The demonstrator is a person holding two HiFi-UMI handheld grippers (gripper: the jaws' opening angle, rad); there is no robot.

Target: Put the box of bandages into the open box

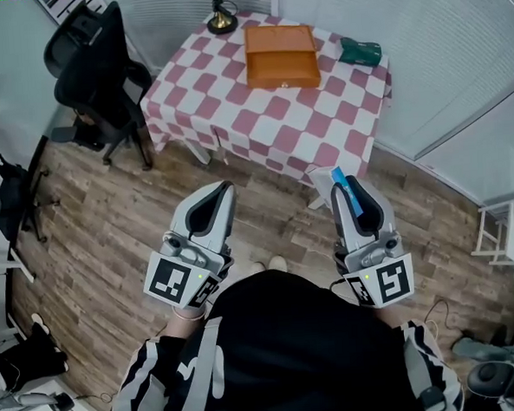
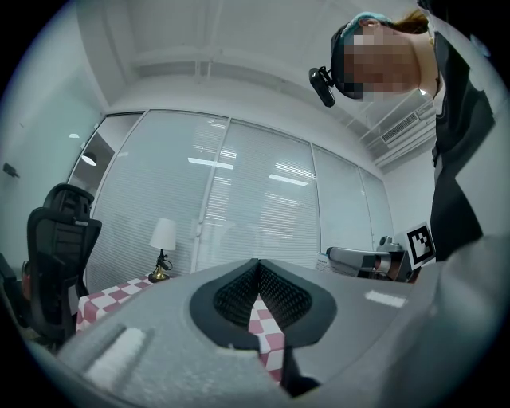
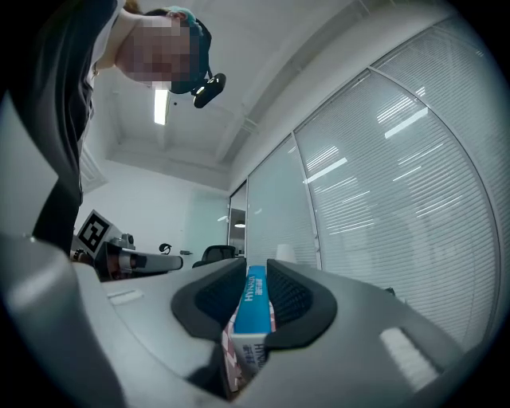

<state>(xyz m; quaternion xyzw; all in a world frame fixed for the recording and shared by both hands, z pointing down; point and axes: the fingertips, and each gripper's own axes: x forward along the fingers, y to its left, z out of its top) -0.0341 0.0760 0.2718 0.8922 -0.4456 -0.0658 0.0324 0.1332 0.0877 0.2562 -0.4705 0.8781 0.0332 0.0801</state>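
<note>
Blue bandage box (image 1: 353, 196) near table (image 1: 261, 130) edge

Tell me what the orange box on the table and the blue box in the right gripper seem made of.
Orange box: probably wood or stiff board, matte; flat even colour, too far to be sure. Box of bandages: likely thin printed cardboard, slightly glossy; sharp folded edges and printed lettering.

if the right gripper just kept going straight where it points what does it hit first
Likely the checkered table: the right gripper, fingers shut on the bandage box, aims at its near corner, toward the orange box. Height is unclear; it might pass over the top.
</note>
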